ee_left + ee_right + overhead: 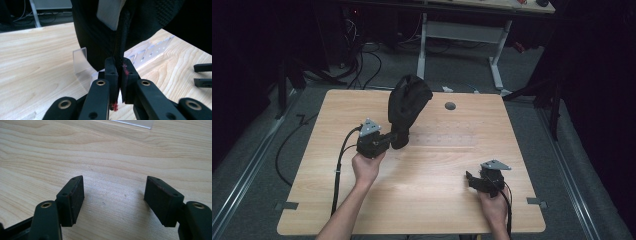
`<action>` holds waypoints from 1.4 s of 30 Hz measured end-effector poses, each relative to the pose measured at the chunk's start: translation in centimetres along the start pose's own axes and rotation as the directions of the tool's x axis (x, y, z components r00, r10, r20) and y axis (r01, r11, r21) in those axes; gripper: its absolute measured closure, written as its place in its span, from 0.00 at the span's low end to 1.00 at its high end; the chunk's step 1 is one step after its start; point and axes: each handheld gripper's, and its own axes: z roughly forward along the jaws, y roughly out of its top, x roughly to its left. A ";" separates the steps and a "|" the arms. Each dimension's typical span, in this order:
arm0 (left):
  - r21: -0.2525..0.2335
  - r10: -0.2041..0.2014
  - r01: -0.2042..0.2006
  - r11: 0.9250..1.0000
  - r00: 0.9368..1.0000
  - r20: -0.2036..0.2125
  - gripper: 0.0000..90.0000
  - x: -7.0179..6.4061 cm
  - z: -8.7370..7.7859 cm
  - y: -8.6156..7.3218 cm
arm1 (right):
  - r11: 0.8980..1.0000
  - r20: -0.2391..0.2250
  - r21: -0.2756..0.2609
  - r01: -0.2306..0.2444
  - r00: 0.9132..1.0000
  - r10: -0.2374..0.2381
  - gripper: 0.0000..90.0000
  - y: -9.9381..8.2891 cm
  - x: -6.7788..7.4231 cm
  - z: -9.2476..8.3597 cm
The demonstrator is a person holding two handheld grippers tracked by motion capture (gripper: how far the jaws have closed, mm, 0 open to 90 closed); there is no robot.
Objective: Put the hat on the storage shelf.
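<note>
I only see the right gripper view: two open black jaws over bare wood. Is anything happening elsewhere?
Observer: Yes. The left gripper is clamped shut on the edge of a black mesh fabric bag.
Operator: Is it lying flat?
Observer: No, it stands upright by a clear plastic slotted rack.
Operator: And where am I?
Observer: The right gripper sits near the light wooden table's right front corner, apart from the bag.
</note>
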 end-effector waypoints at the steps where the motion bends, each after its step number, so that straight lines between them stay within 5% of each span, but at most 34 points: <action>1: 0.003 -0.009 0.009 1.000 1.000 -0.002 0.95 0.1 -0.1 -0.1 | 1.000 0.000 0.000 0.002 1.000 -0.002 0.36 0.0 0.0 0.0; 9: 0.047 -0.026 0.026 0.999 1.000 -0.003 0.87 0.4 0.0 -0.7 | 1.000 -0.001 -0.002 0.007 1.000 -0.007 0.36 0.0 0.0 0.0; 22: 0.048 -0.016 0.017 0.999 1.000 -0.019 0.48 0.1 -1.5 0.1 | 1.000 0.000 -0.003 0.011 1.000 -0.011 0.36 0.0 -0.1 0.0; 42: 0.045 -0.037 0.039 0.998 0.999 -0.039 0.37 0.6 -5.8 -1.0 | 1.000 -0.002 -0.002 0.010 1.000 -0.010 0.36 0.0 0.0 0.0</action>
